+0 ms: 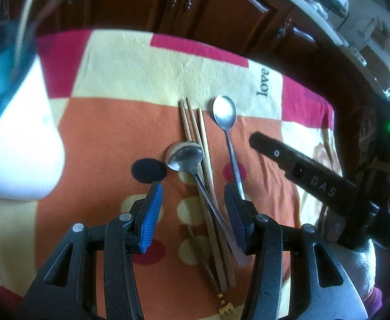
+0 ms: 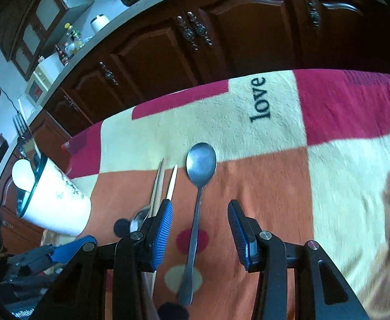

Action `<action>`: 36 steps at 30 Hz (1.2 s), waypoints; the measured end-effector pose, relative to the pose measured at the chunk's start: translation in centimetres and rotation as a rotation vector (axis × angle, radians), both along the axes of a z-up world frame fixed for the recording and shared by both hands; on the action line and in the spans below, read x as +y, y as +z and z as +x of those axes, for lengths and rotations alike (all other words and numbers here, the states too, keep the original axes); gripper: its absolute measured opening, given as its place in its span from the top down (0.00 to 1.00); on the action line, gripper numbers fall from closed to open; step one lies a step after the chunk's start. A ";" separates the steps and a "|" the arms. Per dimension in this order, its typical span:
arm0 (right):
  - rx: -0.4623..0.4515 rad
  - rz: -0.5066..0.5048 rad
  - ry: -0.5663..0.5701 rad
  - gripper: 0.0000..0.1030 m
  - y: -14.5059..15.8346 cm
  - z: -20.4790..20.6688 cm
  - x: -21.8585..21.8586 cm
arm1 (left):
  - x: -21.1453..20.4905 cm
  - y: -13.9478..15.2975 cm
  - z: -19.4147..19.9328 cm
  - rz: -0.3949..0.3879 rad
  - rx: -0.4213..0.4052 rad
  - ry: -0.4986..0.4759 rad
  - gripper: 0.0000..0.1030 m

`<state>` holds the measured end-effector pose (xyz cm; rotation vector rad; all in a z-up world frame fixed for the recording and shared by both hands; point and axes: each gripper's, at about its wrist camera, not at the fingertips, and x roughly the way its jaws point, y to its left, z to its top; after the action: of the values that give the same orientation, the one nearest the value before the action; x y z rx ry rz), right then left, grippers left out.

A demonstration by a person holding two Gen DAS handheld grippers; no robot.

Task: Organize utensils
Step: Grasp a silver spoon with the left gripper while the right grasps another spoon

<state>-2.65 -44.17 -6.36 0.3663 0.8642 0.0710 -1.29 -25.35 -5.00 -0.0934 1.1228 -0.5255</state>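
Right claw (image 2: 200,229) gapes over the spoon (image 2: 201,165), mid-frame: light, stiff, slippery steel; pinch mid-handle. Left claw (image 1: 193,210) open too.

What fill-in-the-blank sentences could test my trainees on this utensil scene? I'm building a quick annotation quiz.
1. The word printed on the blanket is ____.
2. The right gripper is open, and the utensil lying between its fingers is a ____.
3. The left gripper is open above a spoon lying across wooden ____.
4. The pads on the right gripper's fingers are coloured ____.

Missing words: love; spoon; chopsticks; blue
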 end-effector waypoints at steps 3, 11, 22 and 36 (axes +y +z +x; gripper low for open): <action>0.005 0.003 0.019 0.59 -0.6 1.3 -0.3 | -0.4 -0.8 0.8 0.004 0.020 0.008 0.54; 0.008 0.036 0.023 0.59 -2.2 4.4 -1.4 | -0.9 -1.7 2.3 -0.025 0.041 0.032 0.54; -0.006 -0.012 0.078 0.87 -3.0 7.6 -0.2 | -0.7 -2.3 3.4 -0.056 0.044 0.043 0.90; -0.058 0.008 0.039 0.99 0.2 2.3 -1.7 | 0.0 -0.1 2.0 -0.068 -0.001 0.034 1.00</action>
<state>-0.33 -45.84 -6.16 0.3531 0.8138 0.1205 0.74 -25.34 -5.12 -0.1712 1.1009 -0.5330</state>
